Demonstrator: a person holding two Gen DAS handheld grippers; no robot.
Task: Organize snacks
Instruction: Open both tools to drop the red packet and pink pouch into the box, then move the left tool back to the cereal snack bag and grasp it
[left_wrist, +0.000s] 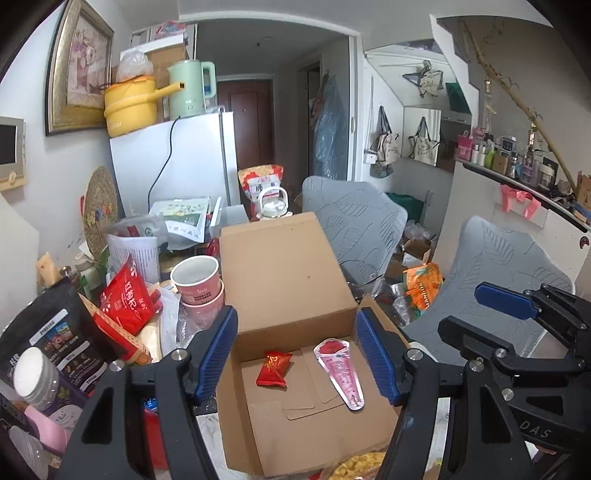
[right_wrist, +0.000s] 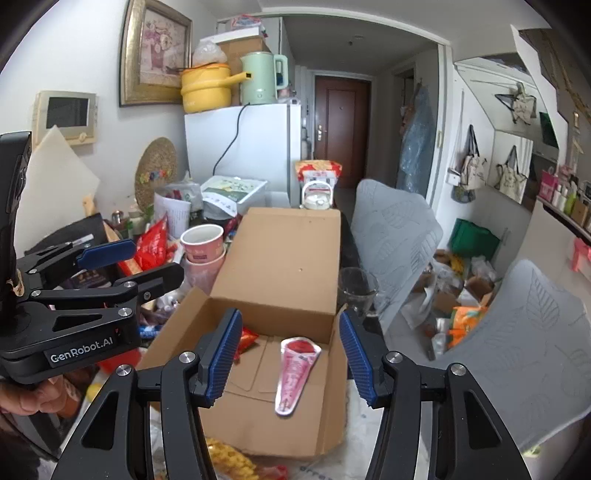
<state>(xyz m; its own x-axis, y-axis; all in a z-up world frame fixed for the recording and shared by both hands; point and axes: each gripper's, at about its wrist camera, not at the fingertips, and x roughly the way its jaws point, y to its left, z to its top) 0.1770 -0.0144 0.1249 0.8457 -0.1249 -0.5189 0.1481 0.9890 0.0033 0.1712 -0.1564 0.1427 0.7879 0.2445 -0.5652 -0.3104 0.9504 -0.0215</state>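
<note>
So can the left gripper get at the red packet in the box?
Probably yes: the box is open on top, the red packet lies uncovered on its floor, and the left gripper is open and empty above it.

The table (right_wrist: 354, 417), with a pale marbled top, is carrying an open cardboard box (left_wrist: 295, 424) at its middle. Stacked pink paper cups (left_wrist: 197, 282) and red snack bags (left_wrist: 127, 299) are crowding its left side. A clear glass (right_wrist: 356, 291) is standing just right of the box.
</note>
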